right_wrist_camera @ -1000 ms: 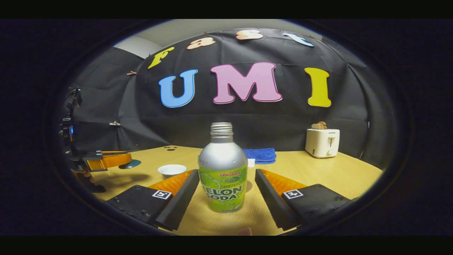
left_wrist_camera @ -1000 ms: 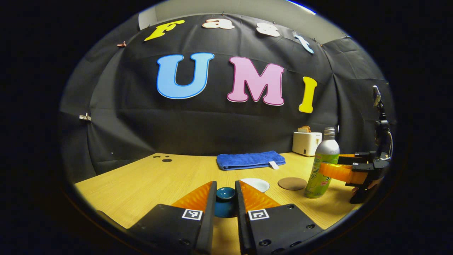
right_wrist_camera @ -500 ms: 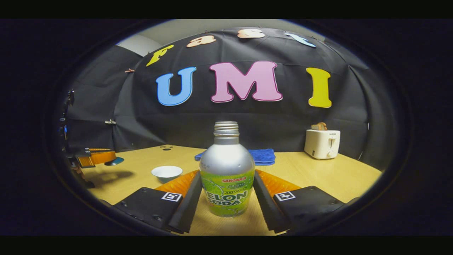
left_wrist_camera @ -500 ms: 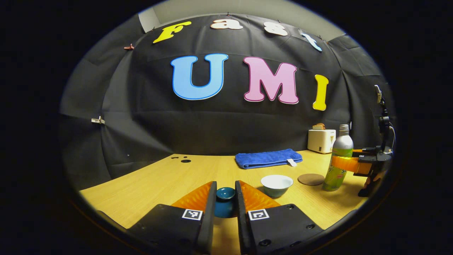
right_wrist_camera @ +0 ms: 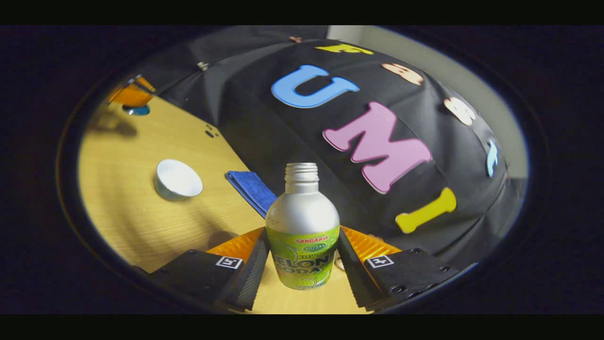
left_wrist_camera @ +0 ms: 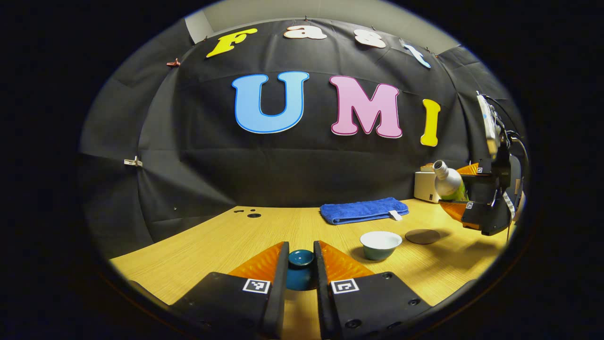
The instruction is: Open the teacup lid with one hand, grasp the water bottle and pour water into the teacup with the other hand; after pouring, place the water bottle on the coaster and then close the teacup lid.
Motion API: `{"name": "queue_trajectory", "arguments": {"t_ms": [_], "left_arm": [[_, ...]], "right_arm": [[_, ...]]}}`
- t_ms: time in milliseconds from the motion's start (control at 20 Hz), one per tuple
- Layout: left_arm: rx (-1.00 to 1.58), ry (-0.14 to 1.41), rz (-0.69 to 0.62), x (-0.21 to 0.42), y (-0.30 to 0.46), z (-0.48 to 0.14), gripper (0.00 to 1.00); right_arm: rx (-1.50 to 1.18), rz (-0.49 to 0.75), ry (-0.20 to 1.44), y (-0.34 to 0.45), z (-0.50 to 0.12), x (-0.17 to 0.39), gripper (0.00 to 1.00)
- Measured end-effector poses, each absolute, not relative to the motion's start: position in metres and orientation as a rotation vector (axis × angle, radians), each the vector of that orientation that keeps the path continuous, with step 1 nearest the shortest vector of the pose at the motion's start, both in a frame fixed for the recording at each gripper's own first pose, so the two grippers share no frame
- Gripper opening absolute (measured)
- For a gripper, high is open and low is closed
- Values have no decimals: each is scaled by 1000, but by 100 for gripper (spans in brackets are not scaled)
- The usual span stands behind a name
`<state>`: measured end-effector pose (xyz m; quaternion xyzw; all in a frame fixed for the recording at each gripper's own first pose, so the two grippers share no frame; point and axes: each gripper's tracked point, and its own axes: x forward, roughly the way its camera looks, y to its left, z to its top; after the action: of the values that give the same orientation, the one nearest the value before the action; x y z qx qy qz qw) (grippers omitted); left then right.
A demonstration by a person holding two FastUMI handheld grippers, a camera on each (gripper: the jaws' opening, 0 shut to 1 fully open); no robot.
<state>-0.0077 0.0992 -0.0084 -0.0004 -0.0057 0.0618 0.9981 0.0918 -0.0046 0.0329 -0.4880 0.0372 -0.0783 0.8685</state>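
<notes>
Lid (left_wrist_camera: 301, 268) is off, clamped in the left gripper (left_wrist_camera: 301, 264); right gripper (right_wrist_camera: 302, 255) clamps the tilted soda bottle (right_wrist_camera: 302, 226), above and beside the open teacup (left_wrist_camera: 380, 243). Pouring, coaster, closing remain.

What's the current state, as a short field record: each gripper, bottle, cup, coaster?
left gripper: shut on the teacup lid, held low over the table
right gripper: shut on the water bottle
water bottle: lifted, tilted, uncapped mouth toward the teacup
teacup: uncovered, upright on the table; contents not visible
coaster: bare, beside the teacup
pour: no stream visible
</notes>
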Motion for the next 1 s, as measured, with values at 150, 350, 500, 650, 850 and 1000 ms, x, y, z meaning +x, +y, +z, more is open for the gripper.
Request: {"name": "queue_trajectory", "arguments": {"t_ms": [150,350,500,650,850,1000], "left_arm": [[-1,-11,131,-8,104,-8,33],[-2,-10,147,-9,111,-9,33],[-1,-9,149,-9,111,-9,33],[-1,-9,150,-9,111,-8,33],[-1,-9,149,-8,111,-8,33],[-2,-9,145,-9,111,-9,33]], "right_arm": [[-1238,-121,60,10,29,96,80],[-1439,-56,51,25,21,95,79],[-1533,-22,55,35,13,89,80],[-1629,0,53,37,5,93,79],[-1736,35,70,35,-7,98,80],[-1810,58,79,37,-10,104,79]]}}
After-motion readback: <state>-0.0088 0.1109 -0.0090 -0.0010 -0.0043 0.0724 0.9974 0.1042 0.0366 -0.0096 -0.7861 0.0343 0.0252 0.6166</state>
